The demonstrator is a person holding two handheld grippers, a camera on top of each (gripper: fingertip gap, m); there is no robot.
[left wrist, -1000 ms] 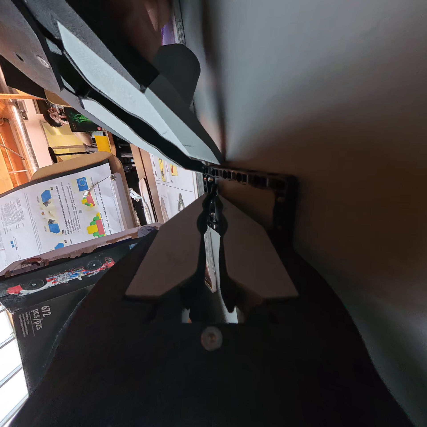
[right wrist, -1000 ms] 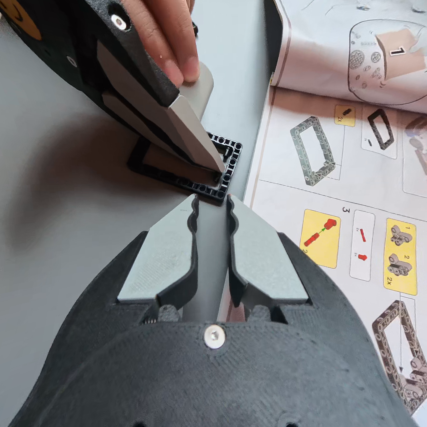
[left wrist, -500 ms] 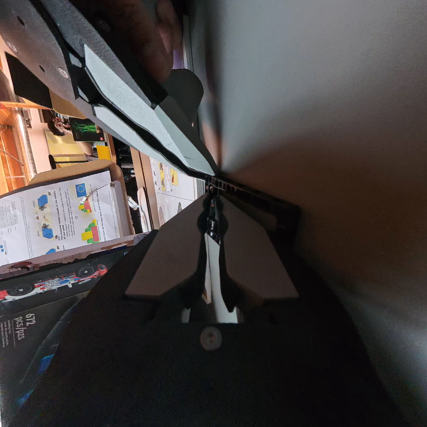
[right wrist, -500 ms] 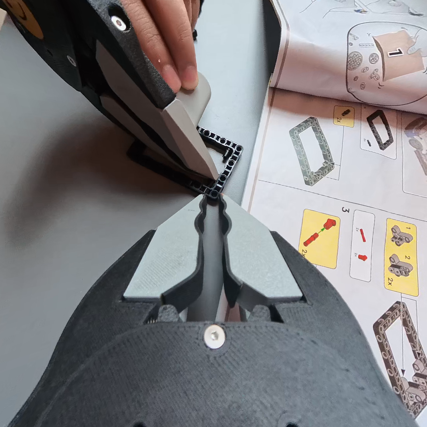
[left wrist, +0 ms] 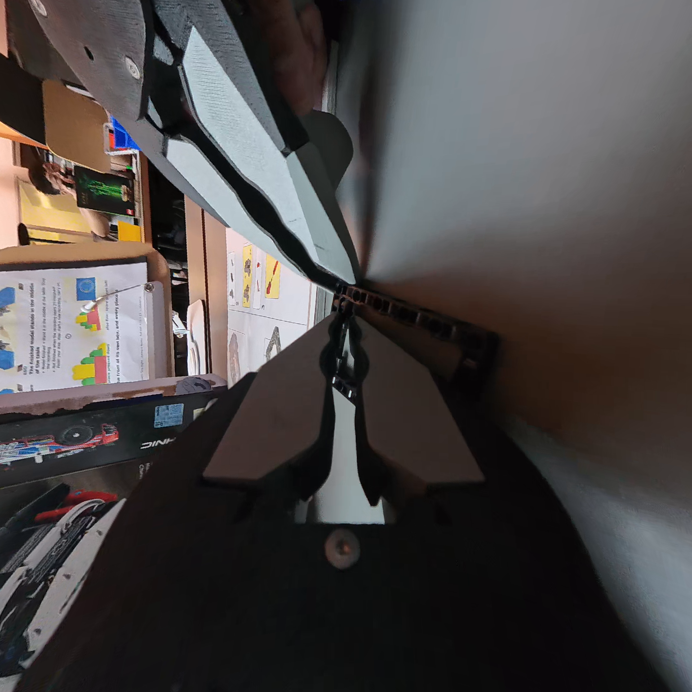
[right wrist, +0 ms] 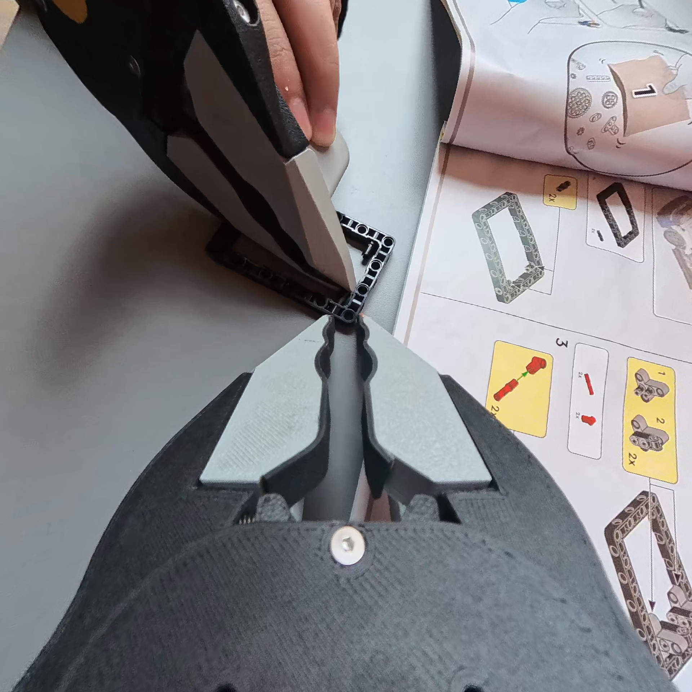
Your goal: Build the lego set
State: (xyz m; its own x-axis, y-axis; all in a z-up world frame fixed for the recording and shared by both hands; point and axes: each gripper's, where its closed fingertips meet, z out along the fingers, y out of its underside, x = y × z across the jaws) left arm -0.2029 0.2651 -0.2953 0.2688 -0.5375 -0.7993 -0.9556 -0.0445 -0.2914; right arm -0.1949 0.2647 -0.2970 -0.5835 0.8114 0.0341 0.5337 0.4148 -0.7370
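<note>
Right wrist view looks down on a black rectangular Lego frame with rows of round holes (right wrist: pixel 374 267), lying flat on a plain grey table (right wrist: pixel 93 299). The right gripper (right wrist: pixel 345 322), black-bodied with grey fingers, comes in from below. A second ago its fingers were spread wider and stopped short of the frame. Now they have drawn in to a narrow gap and their tips sit either side of the frame's nearest corner. Whether they truly pinch that corner cannot be told. The left gripper (right wrist: pixel 350 290) slants down from the upper left, a person's hand (right wrist: pixel 307 75) resting on its body. It is clamped on the frame near that same corner, as it was a second ago. A small black peg (right wrist: pixel 369 249) pokes from the frame's inner edge near its far right corner. An open paper instruction booklet with yellow step panels (right wrist: pixel 524 318) lies just right of the frame.

Left wrist view is tipped on its side, so the table rises like a wall on the right. It alone shows the frame's short side caught between the left gripper's closed fingers. It also shows things behind the work that the other view misses: a black Lego box picturing a red, white and blue car (left wrist: pixel 75 445), and a printed sheet with coloured brick drawings fixed to brown cardboard (left wrist: pixel 75 329)
</note>
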